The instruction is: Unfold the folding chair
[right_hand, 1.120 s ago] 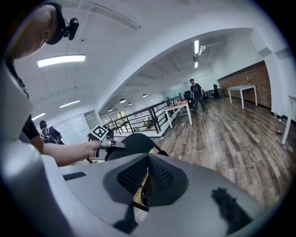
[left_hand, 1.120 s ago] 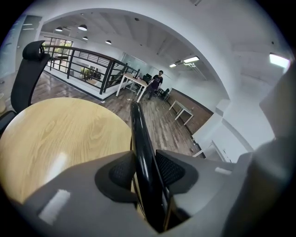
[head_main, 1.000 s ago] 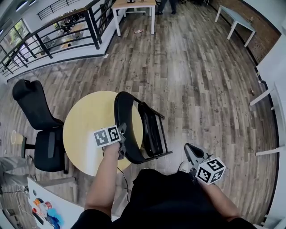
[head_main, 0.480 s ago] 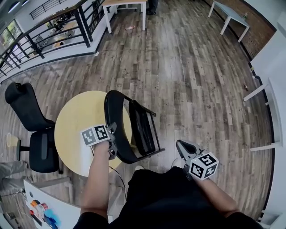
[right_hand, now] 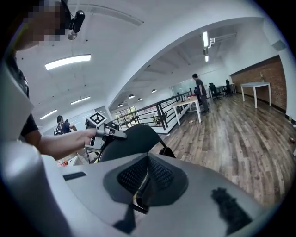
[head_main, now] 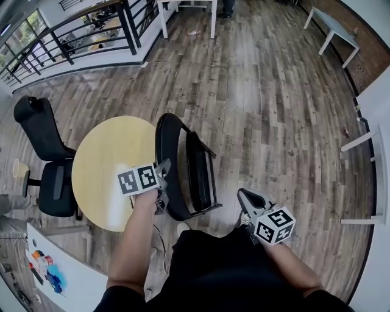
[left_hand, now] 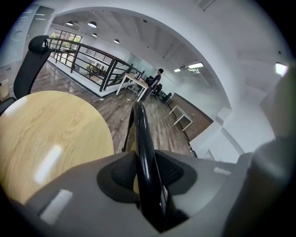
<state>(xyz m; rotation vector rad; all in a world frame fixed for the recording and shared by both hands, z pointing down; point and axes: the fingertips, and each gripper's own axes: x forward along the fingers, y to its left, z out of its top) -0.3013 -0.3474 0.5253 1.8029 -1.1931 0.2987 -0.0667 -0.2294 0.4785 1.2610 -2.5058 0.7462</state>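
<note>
The black folding chair [head_main: 190, 173] stands folded on the wood floor beside the round table, seat flat against its curved back [head_main: 166, 155]. My left gripper [head_main: 163, 172] is shut on the top edge of the chair's back [left_hand: 140, 134]; in the left gripper view the black edge runs between the pads [left_hand: 125, 173]. Its jaws have just been closing with that edge between them. My right gripper [head_main: 245, 198] is shut and empty, low and to the right of the chair, apart from it. The right gripper view shows its closed jaws [right_hand: 147, 175] pointing at the chair's back [right_hand: 132, 141].
A round wooden table [head_main: 103, 164] stands left of the chair, with a black office chair [head_main: 46, 161] beyond it. A black railing [head_main: 73, 36] runs along the far left. White tables stand at the far end [head_main: 183, 6] and right [head_main: 365, 140]. A person [right_hand: 200, 92] stands far off.
The left gripper has pulled the chair's back to the right, off the table's edge. The right gripper has come slightly nearer the chair.
</note>
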